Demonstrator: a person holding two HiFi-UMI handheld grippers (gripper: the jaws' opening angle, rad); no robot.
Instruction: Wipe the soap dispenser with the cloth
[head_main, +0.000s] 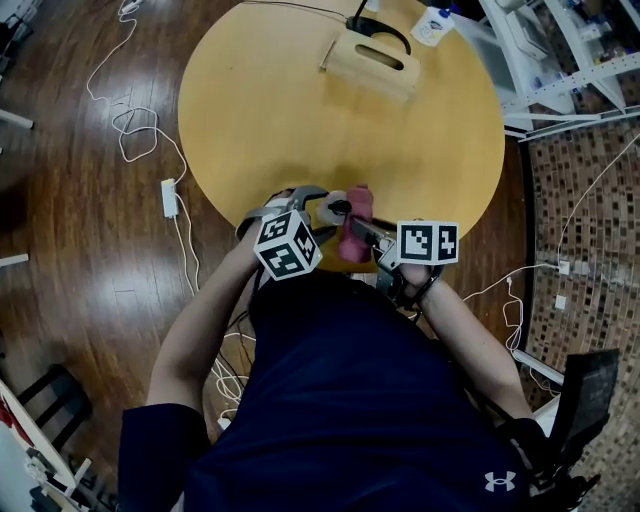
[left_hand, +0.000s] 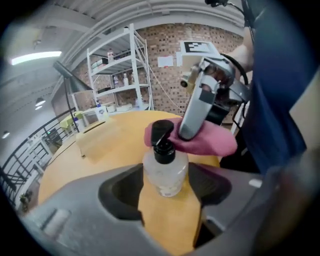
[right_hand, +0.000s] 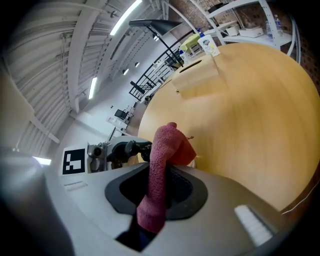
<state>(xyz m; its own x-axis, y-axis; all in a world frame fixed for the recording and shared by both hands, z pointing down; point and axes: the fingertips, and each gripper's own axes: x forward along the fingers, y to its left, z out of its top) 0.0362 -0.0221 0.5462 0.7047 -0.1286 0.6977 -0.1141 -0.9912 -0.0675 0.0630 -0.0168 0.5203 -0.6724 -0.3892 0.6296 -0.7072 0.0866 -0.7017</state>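
Left gripper (left_hand: 167, 187) has its jaws fairly wide, clamped on the clear soap dispenser (left_hand: 165, 172) with a black pump, upright at the near edge of the round wooden table (head_main: 300, 100). Right gripper (right_hand: 157, 187) has its jaws narrow, pinching the pink cloth (right_hand: 161, 165). The cloth touches the pump head.
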